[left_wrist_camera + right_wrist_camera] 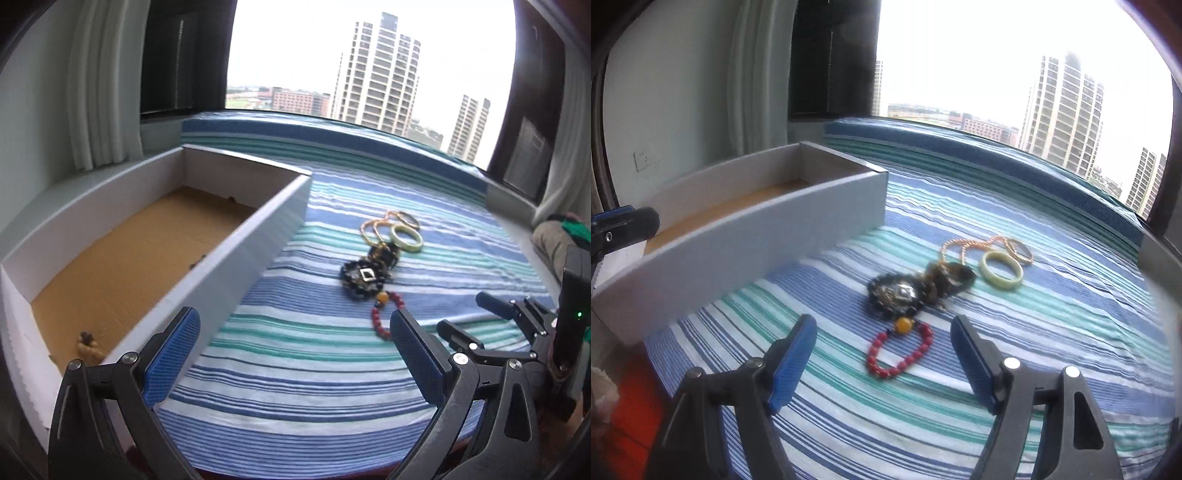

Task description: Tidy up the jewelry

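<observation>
while most of the jewelry waits on the striped cloth [332, 387], a shallow white box [258, 229] with a brown cardboard floor sits at the far left, and a small tan trinket [88, 345] lies in its near corner, along with a few dark specks too small to name. the left claw [295, 354] hangs just beside the box's long wall, jaws spread wide, holding nothing. further right, out on the cloth, comes the pile: a red bead bracelet [901, 350] with one amber bead lies nearest, right ahead of the right claw [882, 360], which is also wide open and empty. touching the bracelet's far end is a dark beaded cluster [905, 295] with a shiny centre, then a gold chain [960, 245] looped behind it, a pale green bangle [1001, 275] and thin metal rings [1019, 251] at the right end.

the bracelet looks light and floppy, likely strung on cord, so it should drape when lifted; pinching across one side of the loop, away from the amber bead, seems the surest hold. round beads may roll between the pads, so a firm, square squeeze is wise. its far end touches the dark cluster, which could drag along. the bangle looks stiff, smooth and probably breakable, best gripped across its band.
</observation>
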A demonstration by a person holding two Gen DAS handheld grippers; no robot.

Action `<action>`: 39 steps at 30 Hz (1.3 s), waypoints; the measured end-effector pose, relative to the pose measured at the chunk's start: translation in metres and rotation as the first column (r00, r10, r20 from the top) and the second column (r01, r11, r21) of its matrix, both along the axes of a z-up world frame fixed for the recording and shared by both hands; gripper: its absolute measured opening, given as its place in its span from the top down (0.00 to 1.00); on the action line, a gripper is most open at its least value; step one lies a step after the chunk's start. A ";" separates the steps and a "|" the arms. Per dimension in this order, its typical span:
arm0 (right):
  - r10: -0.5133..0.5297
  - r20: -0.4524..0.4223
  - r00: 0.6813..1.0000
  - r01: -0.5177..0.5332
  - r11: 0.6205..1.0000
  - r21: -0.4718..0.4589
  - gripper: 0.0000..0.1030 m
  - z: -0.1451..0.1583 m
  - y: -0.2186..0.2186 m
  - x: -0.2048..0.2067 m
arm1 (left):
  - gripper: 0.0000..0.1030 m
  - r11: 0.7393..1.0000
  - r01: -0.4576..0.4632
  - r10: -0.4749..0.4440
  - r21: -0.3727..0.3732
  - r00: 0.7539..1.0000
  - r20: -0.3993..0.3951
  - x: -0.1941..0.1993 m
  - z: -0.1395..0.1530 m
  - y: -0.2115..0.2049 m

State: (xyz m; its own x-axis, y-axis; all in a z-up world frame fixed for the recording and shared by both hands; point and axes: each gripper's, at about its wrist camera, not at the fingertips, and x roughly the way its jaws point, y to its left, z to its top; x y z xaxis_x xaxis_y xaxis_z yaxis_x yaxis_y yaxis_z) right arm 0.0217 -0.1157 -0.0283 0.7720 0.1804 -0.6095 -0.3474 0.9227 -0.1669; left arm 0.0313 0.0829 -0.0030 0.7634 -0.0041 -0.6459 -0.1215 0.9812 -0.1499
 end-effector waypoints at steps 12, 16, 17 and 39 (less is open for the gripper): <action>-0.330 -0.127 0.935 0.330 0.944 -0.021 0.23 -0.071 -0.116 -0.045 | 0.01 0.983 0.167 -0.150 0.072 0.967 -0.206 0.028 -0.081 -0.071; -0.327 -0.132 0.936 0.327 0.945 -0.020 0.23 -0.078 -0.115 -0.048 | 0.01 0.986 0.159 -0.142 0.049 0.958 -0.247 0.027 -0.091 -0.062; -0.321 -0.132 0.938 0.321 0.947 -0.021 0.23 -0.079 -0.114 -0.048 | 0.01 0.987 0.151 -0.135 0.044 0.957 -0.258 0.027 -0.094 -0.061; -0.316 -0.170 0.933 0.323 0.946 0.011 0.21 -0.090 -0.112 -0.049 | 0.00 0.984 0.153 -0.119 0.095 0.947 -0.298 0.026 -0.109 -0.064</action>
